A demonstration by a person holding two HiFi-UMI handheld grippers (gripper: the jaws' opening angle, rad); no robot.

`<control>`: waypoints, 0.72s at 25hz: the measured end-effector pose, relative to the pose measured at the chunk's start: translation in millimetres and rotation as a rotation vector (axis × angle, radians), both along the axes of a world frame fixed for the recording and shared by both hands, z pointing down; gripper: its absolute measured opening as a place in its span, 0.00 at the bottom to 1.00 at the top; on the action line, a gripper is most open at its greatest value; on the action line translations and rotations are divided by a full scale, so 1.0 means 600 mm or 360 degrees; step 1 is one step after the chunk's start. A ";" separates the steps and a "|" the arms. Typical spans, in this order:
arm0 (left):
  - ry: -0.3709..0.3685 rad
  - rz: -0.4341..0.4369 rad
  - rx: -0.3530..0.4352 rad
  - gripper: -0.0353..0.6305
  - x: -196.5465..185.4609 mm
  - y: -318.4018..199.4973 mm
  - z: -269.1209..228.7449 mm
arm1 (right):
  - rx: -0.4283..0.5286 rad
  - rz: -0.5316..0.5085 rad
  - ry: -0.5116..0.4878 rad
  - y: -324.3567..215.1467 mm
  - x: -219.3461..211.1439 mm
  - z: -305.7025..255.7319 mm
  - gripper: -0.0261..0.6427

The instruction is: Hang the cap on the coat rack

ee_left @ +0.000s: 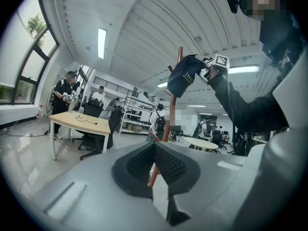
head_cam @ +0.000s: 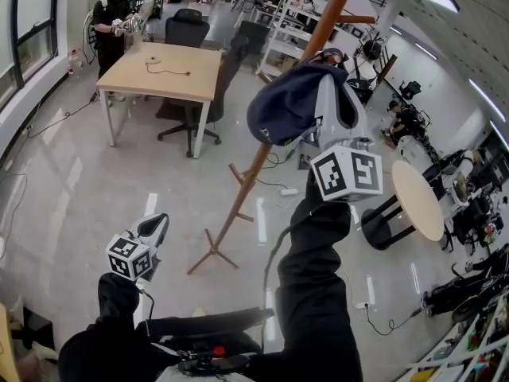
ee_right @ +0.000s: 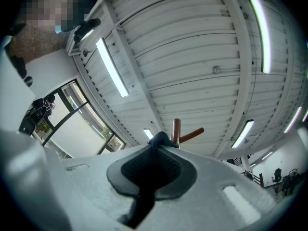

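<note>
A navy cap [head_cam: 290, 102] hangs from my right gripper [head_cam: 332, 70], which is raised high and shut on the cap's edge. It is held right beside the upper part of the wooden coat rack [head_cam: 254, 165], below a side peg [head_cam: 359, 19]. In the right gripper view a fold of cap fabric [ee_right: 156, 141] is pinched at the jaw tips, with the rack's top [ee_right: 176, 129] just beyond. The left gripper view shows the cap [ee_left: 185, 76] against the rack pole [ee_left: 166, 124]. My left gripper [head_cam: 159, 223] is held low at the left, shut and empty [ee_left: 155, 148].
A wooden table [head_cam: 163, 66] with office chairs [head_cam: 187, 30] stands on the far side of the rack. To the right is a round table [head_cam: 417, 197]. People [head_cam: 111, 18] and shelving [head_cam: 290, 14] stand at the back. Cables trail over the floor near the rack's feet [head_cam: 213, 253].
</note>
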State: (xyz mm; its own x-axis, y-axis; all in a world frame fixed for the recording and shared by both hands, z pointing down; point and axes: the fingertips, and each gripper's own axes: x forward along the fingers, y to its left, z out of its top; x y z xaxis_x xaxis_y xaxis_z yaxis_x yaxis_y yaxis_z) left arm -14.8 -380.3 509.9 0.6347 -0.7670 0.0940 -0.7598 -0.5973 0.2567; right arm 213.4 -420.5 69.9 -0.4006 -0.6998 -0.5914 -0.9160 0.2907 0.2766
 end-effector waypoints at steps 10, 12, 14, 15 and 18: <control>0.0001 -0.0014 -0.0015 0.06 0.004 -0.001 0.008 | -0.0021 -0.0009 -0.0016 -0.012 0.009 0.016 0.05; 0.0001 -0.0022 -0.0024 0.06 0.002 -0.001 0.012 | -0.0027 -0.0011 -0.0014 -0.015 0.007 0.021 0.05; 0.0003 -0.0026 -0.0031 0.06 0.001 -0.001 0.015 | -0.0032 -0.0015 -0.0015 -0.018 0.006 0.026 0.05; 0.0003 -0.0027 -0.0035 0.06 0.002 0.000 0.016 | -0.0035 -0.0017 -0.0018 -0.019 0.007 0.028 0.05; 0.0004 -0.0034 -0.0045 0.06 0.002 0.000 0.019 | -0.0043 -0.0021 -0.0028 -0.022 0.008 0.035 0.05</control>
